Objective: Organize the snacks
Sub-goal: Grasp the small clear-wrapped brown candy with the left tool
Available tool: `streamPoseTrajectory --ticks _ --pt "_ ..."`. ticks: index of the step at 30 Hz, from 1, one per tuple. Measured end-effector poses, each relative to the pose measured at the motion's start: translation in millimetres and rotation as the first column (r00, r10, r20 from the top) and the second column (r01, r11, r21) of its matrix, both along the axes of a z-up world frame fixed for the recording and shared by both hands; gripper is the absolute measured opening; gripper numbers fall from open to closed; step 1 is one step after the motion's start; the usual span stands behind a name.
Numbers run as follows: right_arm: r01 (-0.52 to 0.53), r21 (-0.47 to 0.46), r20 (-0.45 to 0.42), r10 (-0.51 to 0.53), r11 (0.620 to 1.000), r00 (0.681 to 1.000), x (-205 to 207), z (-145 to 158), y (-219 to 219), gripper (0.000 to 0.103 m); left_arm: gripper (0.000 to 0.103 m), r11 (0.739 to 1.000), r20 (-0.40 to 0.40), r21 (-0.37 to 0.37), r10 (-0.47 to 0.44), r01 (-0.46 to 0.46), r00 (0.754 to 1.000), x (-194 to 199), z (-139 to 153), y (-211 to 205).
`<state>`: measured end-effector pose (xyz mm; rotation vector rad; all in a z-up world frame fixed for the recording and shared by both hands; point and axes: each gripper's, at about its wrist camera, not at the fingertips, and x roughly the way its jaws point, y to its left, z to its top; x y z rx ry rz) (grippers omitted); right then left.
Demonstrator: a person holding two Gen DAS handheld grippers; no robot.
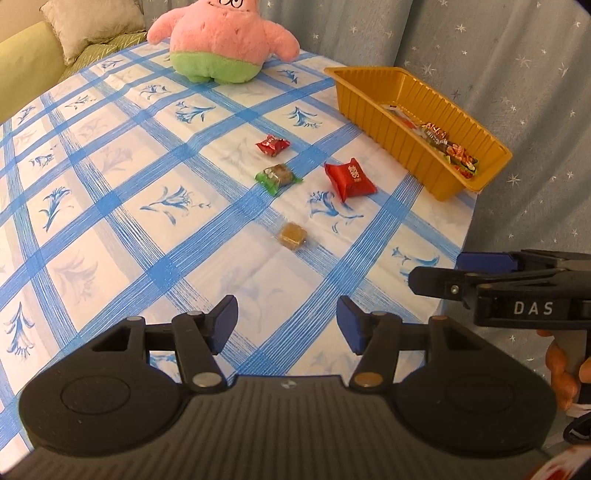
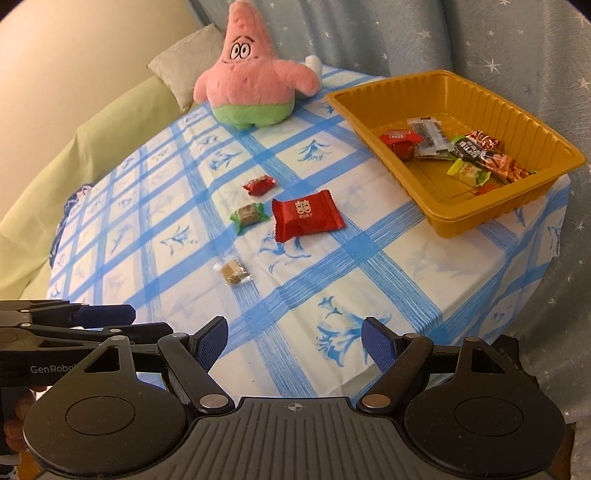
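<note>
Warm, even indoor light, soft shadows, sharp focus, strong fisheye bending, dark corners.

A white tablecloth [image 2: 388,280] carries a blue grid with blue flower prints. The ribbed plastic tray [image 2: 476,96] is golden yellow. The flat square snack packet [image 2: 306,219] is red; the plush star toy [image 2: 247,88] is pink with green shorts. Grey-blue curtains [image 2: 369,29] bear white stars.
</note>
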<state>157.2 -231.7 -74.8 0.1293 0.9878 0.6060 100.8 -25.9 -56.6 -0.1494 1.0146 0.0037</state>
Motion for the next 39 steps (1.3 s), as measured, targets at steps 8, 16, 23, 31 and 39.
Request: streamPoseTrajectory --ticks 8,16,23,31,39 --pt "0.002 -0.012 0.002 -0.002 1.0 1.0 7.1 -6.1 2.5 0.079 0.052 1.0 -0.002 -0.004 0.012 -0.012 1.0 8.8 -9.2 -2.4" --pt "0.032 -0.011 -0.012 -0.032 0.999 0.999 19.5 -13.1 -4.7 0.079 0.048 0.999 0.005 -0.018 0.033 -0.033 0.999 25.0 -18.1 -5.9" --pt "0.056 -0.002 -0.021 -0.056 0.998 0.998 28.3 -15.3 -11.4 0.079 0.043 0.998 0.026 -0.059 0.028 -0.026 0.999 41.0 -24.4 -11.6" --pt "0.081 0.003 -0.036 -0.081 0.997 0.996 37.5 -19.3 -18.8 0.079 0.042 0.997 0.023 -0.073 0.04 -0.038 0.999 63.1 -37.3 -13.6" --pt "0.095 0.006 -0.052 -0.094 0.995 0.994 42.6 -22.9 -24.9 0.079 0.038 0.998 0.006 -0.045 0.051 -0.051 0.999 80.3 -49.6 -13.4"
